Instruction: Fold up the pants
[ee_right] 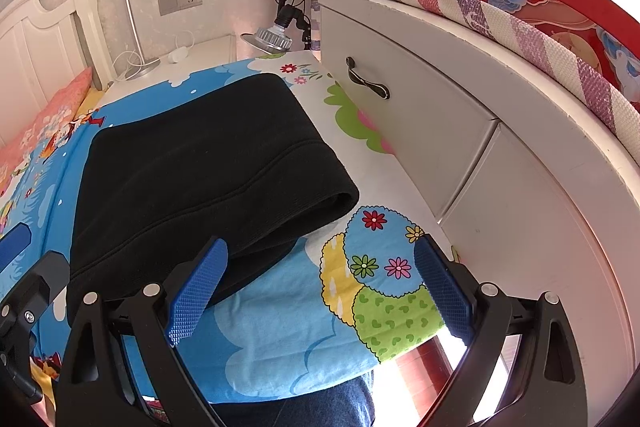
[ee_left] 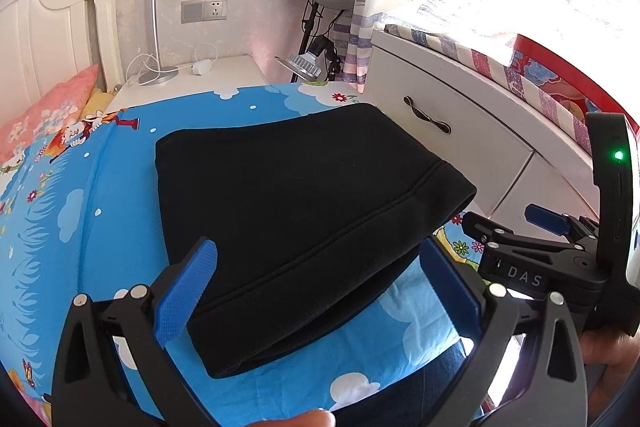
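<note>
Left wrist: your left gripper (ee_left: 316, 291) and right gripper (ee_right: 320, 291) gape, released, above the folded black fleece pants (ee_left: 288, 219) on the cartoon-print blue bedsheet (ee_left: 80, 211).

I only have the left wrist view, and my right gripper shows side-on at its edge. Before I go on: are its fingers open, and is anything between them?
Observer: The right gripper is open, fingers wide apart. Only the blue cartoon-print bed sheet shows between them.
Operator: Is it on the folded black fleece pants?
Observer: In the right wrist view its left finger overlaps the near edge of the pants. I cannot tell whether it touches them.
Operator: Do the pants touch the white drawer front?
Observer: No, a strip of sheet lies between them.
</note>
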Action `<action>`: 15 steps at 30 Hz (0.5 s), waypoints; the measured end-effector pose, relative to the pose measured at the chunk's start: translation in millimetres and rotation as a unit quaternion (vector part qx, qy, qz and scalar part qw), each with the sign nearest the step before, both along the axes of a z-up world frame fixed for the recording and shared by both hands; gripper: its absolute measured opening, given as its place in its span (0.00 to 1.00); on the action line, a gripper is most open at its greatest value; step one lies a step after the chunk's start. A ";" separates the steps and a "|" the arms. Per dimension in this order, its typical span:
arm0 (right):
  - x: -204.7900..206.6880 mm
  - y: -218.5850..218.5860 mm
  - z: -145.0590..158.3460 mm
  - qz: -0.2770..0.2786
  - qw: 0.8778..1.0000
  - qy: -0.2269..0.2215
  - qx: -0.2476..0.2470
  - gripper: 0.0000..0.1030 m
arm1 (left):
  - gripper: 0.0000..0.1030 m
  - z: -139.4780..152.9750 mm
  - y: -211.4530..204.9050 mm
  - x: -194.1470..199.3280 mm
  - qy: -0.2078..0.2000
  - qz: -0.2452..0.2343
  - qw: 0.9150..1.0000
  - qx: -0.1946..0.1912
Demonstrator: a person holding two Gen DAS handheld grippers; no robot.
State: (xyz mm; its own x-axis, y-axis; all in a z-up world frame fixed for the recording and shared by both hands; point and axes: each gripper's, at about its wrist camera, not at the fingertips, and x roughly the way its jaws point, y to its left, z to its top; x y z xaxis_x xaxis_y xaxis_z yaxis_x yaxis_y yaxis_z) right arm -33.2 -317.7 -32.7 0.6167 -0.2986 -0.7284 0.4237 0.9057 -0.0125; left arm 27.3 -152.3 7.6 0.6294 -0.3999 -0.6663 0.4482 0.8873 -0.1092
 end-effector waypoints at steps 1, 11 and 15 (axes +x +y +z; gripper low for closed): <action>0.0 0.4 -0.5 0.000 1.000 0.000 0.000 0.89 | 0.98 0.0 0.0 0.0 0.000 0.000 1.000 0.000; -0.3 1.8 -2.4 0.001 1.000 0.001 0.001 0.89 | 0.98 -0.3 0.2 1.5 0.004 0.004 1.000 -0.002; 0.4 2.1 -3.7 0.001 1.000 0.001 0.002 0.89 | 0.98 -1.6 0.4 2.8 0.007 0.006 1.000 -0.002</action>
